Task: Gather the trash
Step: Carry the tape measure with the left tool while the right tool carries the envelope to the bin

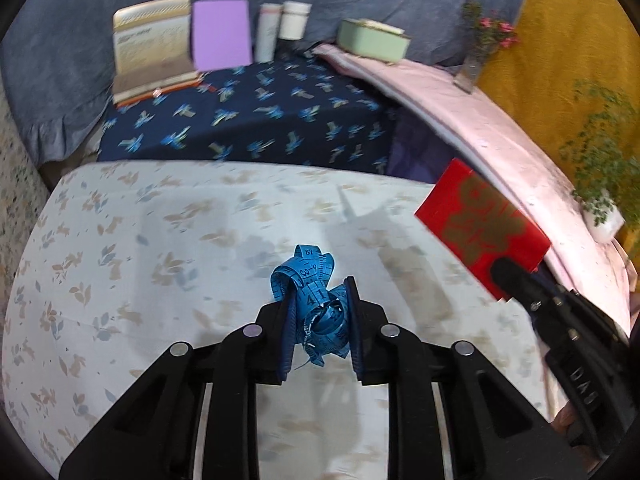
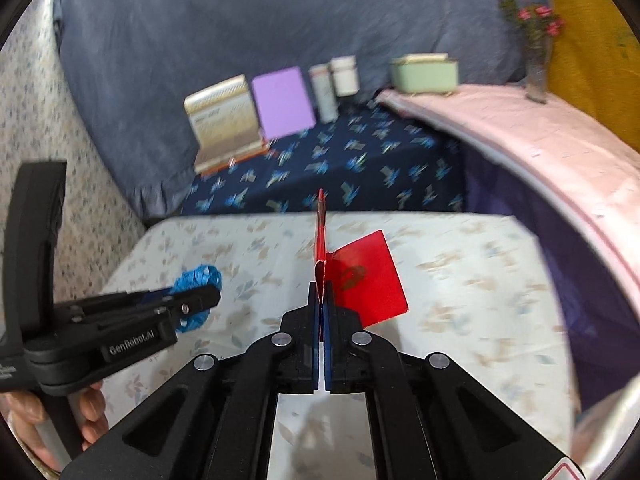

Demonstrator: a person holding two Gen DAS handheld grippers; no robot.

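Floral bedsheet [image 1: 160,280] fills the left wrist view, with a dark patterned cloth [image 1: 248,120] beyond. Between its nearly closed pads, the left hand-held gripper [image 1: 320,300] clamps a bunched blue measuring tape [image 1: 316,280], lifted just above the sheet. It looks soft, light and springy, so loops could slip; a pinch across the middle of the bundle suits it. To its right, the red card [image 1: 480,224] hangs in the other tool.

Seen from the right wrist, the right hand-held gripper [image 2: 322,300] is fully closed on the red card's [image 2: 372,276] folded edge. The card looks thin, stiff and light; gripping near the crease seems sensible.
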